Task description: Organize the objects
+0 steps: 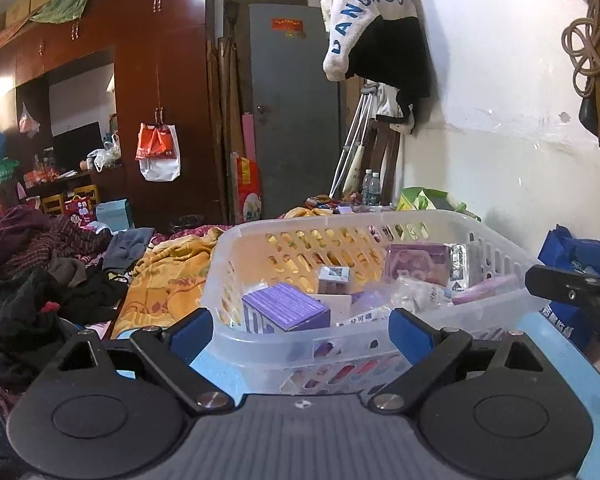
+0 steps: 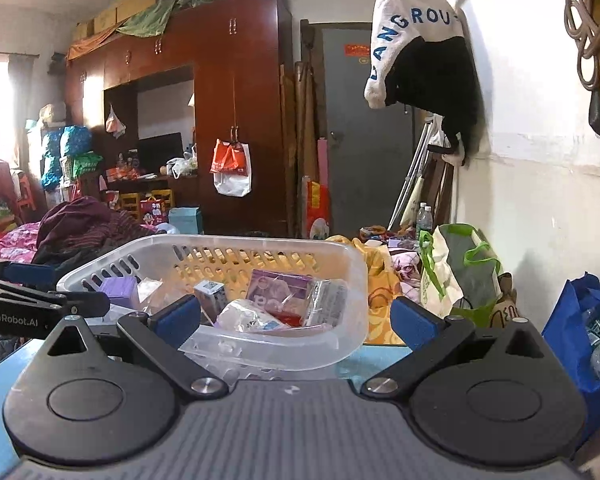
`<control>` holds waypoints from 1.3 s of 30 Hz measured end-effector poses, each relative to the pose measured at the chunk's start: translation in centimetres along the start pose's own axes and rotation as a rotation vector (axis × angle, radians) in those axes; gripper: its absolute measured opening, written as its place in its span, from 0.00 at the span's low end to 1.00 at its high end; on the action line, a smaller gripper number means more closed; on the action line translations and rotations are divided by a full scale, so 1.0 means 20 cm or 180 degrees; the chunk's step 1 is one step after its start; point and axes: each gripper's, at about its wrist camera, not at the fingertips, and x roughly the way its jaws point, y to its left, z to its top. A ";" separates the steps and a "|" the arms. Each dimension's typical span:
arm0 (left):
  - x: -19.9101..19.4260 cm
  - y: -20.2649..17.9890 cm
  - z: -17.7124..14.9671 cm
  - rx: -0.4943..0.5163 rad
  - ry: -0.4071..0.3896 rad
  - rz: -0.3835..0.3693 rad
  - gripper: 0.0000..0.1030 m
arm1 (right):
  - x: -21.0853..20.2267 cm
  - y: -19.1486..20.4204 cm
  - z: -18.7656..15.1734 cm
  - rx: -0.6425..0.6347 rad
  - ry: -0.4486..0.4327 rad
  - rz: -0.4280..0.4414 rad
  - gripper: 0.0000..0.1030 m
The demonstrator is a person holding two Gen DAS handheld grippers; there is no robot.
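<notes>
Both grippers wait in front of the basket, holding nothing.

The left gripper (image 1: 302,330) and right gripper (image 2: 296,320) stand wide open and empty near the white basket (image 2: 352,280) on the blue desk (image 2: 380,356); it already collects small boxes, like the purple box (image 1: 286,308).

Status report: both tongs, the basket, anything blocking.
Left tongs open, empty. Right tongs open, empty. Translucent white plastic basket on pale blue surface, holding purple box and packets. Nothing between tongs and basket.

Translucent glossy plastic basket (image 1: 380,222) holds printed cardboard boxes (image 1: 284,312); wardrobe (image 1: 160,80) is polished wood.
</notes>
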 end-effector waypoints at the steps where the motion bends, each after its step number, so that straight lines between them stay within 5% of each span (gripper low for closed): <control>1: -0.01 0.00 0.00 0.0008 0.0004 -0.0006 0.94 | 0.00 0.00 0.00 0.0022 -0.0007 0.0011 1.00; 39: -0.08 0.02 -0.04 -0.0083 0.0049 -0.0161 0.94 | -0.01 0.01 -0.05 -0.0010 0.0198 -0.0022 1.00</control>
